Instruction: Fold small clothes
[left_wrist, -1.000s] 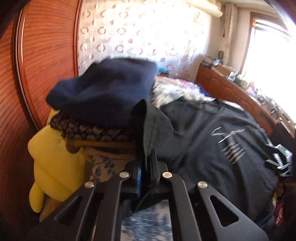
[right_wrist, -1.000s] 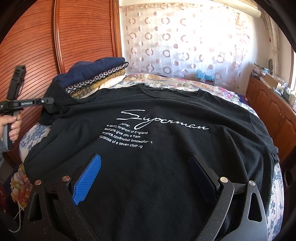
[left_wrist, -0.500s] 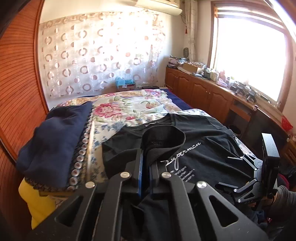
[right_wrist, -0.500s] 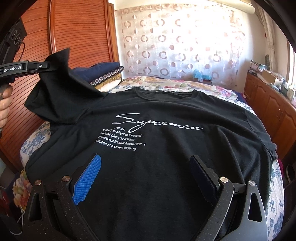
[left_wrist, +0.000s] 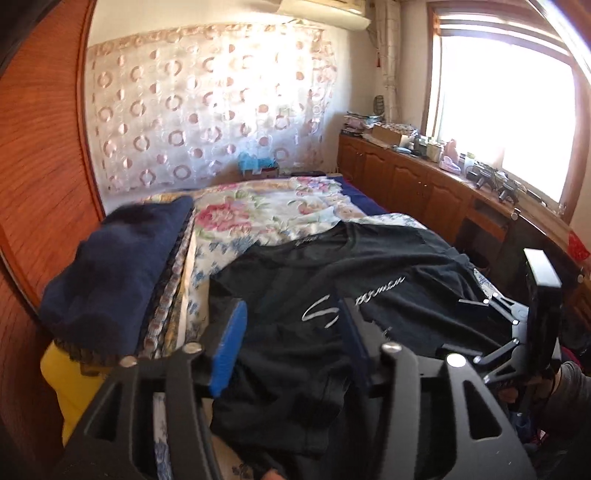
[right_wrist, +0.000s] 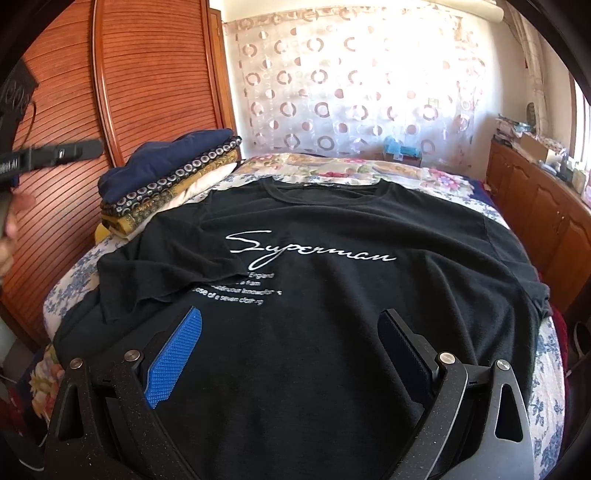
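With its sleeve laid inward, the black T-shirt lies flat on the bed; left tongs and right tongs gape empty, probably readying another fold.

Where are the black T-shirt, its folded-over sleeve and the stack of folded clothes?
black T-shirt (right_wrist: 332, 332): right wrist view, plain chest fabric below the lettering.
folded-over sleeve (right_wrist: 159, 273): right wrist view, middle of the flap.
stack of folded clothes (right_wrist: 162, 170): right wrist view, navy top layer.
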